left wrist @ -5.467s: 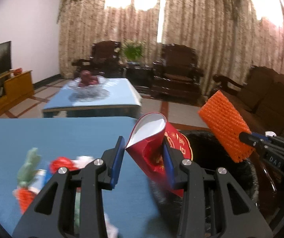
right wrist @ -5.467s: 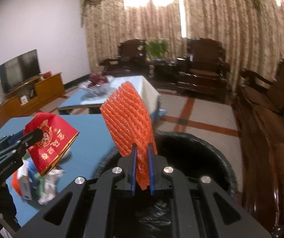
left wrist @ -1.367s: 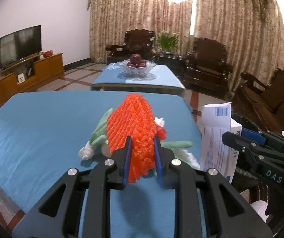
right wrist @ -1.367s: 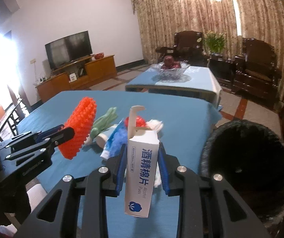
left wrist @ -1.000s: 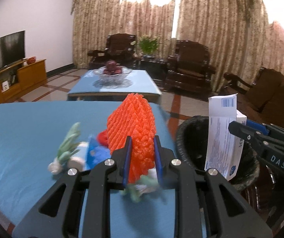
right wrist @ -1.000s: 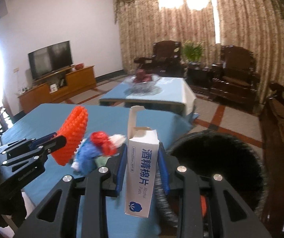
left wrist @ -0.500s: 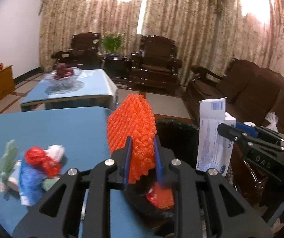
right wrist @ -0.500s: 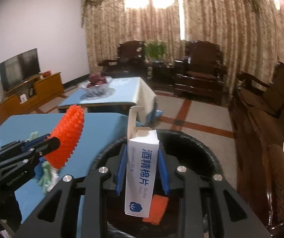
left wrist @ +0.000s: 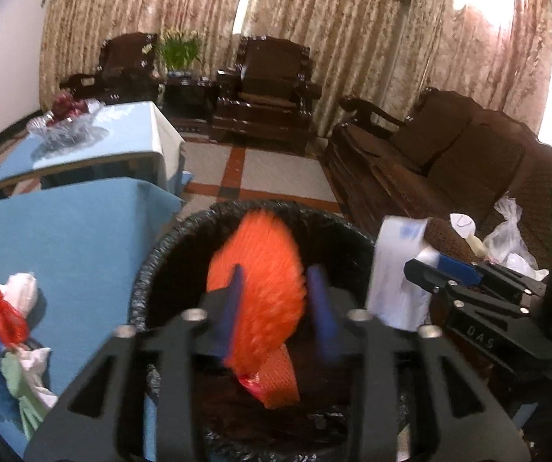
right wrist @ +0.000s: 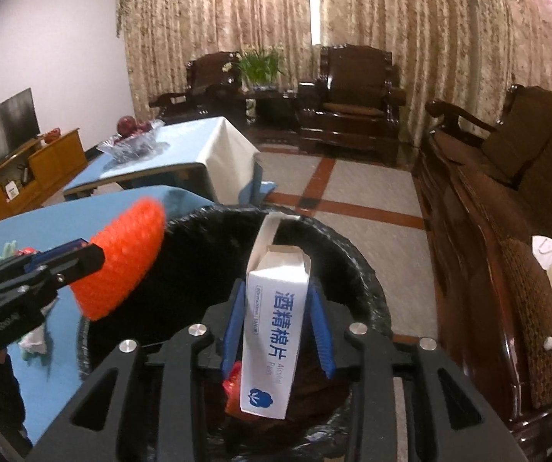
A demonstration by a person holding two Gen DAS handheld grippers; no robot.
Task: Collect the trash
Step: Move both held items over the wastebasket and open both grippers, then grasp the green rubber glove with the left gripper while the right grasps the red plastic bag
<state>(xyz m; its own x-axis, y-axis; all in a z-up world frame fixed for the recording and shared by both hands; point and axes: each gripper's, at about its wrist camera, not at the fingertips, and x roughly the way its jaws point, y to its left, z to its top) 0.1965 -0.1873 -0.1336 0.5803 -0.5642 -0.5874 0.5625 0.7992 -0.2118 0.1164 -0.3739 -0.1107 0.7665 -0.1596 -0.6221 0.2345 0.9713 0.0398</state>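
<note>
As both grippers are hanging over the black-lined trash bin (right wrist: 364, 269), the left gripper (left wrist: 274, 300) is parting its blue pads around an orange foam net (left wrist: 260, 269), blurred and apparently slipping down between them, though whether it is fully released cannot be told. The right gripper (right wrist: 276, 327) is clamping a white cotton-pad box (right wrist: 276, 331) upright between its pads, directly above the bin mouth. Red and orange scraps are already lying in the bin below both grippers. The light net is likely the risk: it could be catching on a pad or drifting onto the rim. More trash (left wrist: 2, 331) is sitting on the blue table (left wrist: 64, 238), to the left of the left gripper.
</note>
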